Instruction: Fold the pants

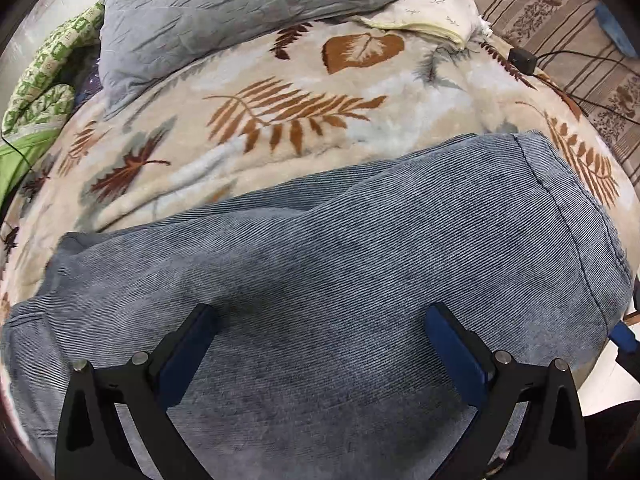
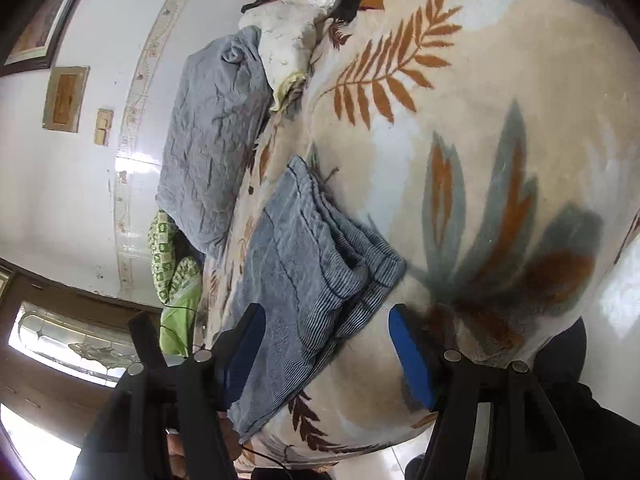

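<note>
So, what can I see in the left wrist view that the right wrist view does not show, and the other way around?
Only the left wrist view shows the striped brown bedding at the upper right and the broad ribbed face of the pants close under the open left gripper.

Only the right wrist view shows the white wall with its frames, the window, and the stacked hem edges of the pants ahead of the open right gripper.

Both show the leaf-print blanket, the grey quilt and the green patterned cloth.
</note>
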Demonstrator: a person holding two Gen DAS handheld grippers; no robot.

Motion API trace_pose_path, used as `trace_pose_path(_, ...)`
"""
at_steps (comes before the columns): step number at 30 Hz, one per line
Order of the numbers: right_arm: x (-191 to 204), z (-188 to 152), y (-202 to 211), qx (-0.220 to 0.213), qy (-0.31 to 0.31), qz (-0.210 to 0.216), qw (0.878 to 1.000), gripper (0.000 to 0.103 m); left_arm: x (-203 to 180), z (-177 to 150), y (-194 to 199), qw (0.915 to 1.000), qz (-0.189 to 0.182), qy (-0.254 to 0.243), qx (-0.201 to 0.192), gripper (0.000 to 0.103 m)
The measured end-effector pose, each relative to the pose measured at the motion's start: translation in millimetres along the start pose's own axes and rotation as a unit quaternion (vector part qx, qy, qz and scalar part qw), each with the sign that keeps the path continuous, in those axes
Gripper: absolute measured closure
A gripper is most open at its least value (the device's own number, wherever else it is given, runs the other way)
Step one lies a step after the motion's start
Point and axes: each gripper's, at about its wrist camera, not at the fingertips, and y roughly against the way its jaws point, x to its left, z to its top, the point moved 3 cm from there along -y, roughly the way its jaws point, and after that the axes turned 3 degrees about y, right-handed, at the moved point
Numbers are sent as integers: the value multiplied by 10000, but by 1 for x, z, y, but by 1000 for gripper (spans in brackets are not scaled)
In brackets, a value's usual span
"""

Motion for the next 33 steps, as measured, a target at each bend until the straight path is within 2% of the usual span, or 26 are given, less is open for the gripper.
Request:
trace_pose_path(6, 2, 10, -12, -190, -83, -69, 9998, 34, -6, 12, -6, 9991, -8, -369, 216, 0)
trace_pose_path(11, 8, 13, -17, -405, -49, -96, 9991, 34, -3, 12, -7, 9993, -72, -314, 177, 0)
trace_pose_path(13, 9, 13, -16, -507, -63, -102, 9986, 39, -3, 10, -6, 9993, -87, -332, 129, 0)
trace_pose_path(15, 13, 14, -18, -519, 102, -206, 9984, 68, -2, 9, -6, 9993, -124, -302, 159, 0)
trace_pose_path(18, 20, 10, -26, -432, 366, -397, 9976, 77, -1, 9, -6, 9992, -124, -301, 226, 0)
trace_pose_path(21, 31, 9, -24, -544, 588, -449, 9958, 81, 7, 8, -3, 9991, -106, -247, 326, 0)
trace_pose_path(23, 47, 8, -19, -680, 979, -518, 9915, 82, 19, 5, 1, 9992, 67, -138, 356, 0)
trace_pose_path(28, 74, 0, -22, -739, 1533, -628, 9834, 82, 69, -8, 11, 9974, 457, 453, 336, 0)
trace_pose_path(33, 110, -16, -31, -704, 2097, -488, 9740, 82, 80, -8, 0, 9972, 142, 507, 522, 0)
